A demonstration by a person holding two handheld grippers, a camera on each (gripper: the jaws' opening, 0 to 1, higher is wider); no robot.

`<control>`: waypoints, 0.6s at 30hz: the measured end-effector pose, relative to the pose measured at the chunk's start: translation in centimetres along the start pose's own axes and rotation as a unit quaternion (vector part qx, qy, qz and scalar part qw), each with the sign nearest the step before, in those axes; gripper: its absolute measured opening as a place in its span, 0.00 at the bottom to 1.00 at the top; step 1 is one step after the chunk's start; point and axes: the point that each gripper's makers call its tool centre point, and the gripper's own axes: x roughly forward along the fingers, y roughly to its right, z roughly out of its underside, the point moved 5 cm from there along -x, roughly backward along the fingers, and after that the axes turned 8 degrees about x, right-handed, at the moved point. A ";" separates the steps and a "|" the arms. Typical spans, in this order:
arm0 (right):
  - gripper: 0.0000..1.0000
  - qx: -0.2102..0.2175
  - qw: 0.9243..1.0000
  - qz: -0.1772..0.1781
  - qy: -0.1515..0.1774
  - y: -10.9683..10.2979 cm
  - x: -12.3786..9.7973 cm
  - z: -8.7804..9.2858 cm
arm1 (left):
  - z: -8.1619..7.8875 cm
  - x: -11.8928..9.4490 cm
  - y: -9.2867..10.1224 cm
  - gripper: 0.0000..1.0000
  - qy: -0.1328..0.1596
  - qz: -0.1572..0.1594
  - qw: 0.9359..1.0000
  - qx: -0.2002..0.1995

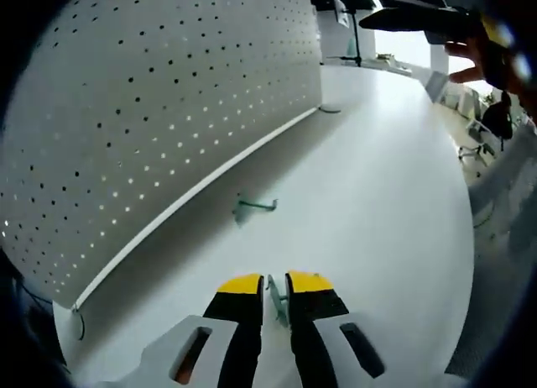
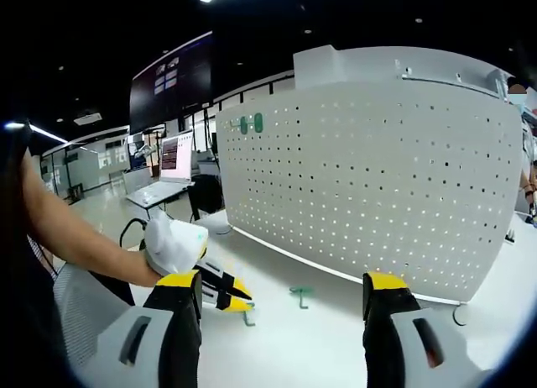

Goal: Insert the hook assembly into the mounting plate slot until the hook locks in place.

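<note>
Yellow-tipped left gripper (image 1: pixel 275 289) pinches thin green metal hook (image 1: pixel 276 297); perforated pegboard (image 1: pixel 168 111) behind.

We see yellow-tipped black jaws, a white table (image 1: pixel 377 195), a pale grey pegboard (image 2: pixel 377 178) dotted with holes, and green hooks (image 2: pixel 300 294).

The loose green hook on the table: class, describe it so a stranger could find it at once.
Start at the white pegboard standing on the white table. On the table in front of it lies a small green hook. Unlike the other hook, pinched by the left gripper, it lies free.
</note>
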 end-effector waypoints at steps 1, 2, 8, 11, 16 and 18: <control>0.77 0.000 1.000 0.000 0.000 0.0 0.0 0.0 | 0.0 0.0 0.0 0.09 -0.001 0.000 1.000 0.001; 0.77 0.000 1.000 0.000 0.000 0.0 0.0 0.1 | 0.0 0.1 0.0 0.08 -0.002 0.000 1.000 0.001; 0.77 0.002 1.000 0.000 0.000 0.1 0.0 0.1 | 0.1 0.2 0.0 0.05 -0.006 -0.003 1.000 0.007; 0.77 0.002 1.000 0.001 0.000 0.2 0.0 0.2 | 0.1 0.2 0.0 0.04 -0.007 -0.003 1.000 0.006; 0.77 0.003 1.000 0.000 0.000 0.2 0.0 0.2 | 0.3 0.4 -0.1 0.02 -0.011 -0.003 1.000 0.007; 0.77 0.002 1.000 0.000 0.000 0.2 0.1 0.2 | 0.4 0.4 -0.1 0.02 -0.012 -0.004 1.000 0.006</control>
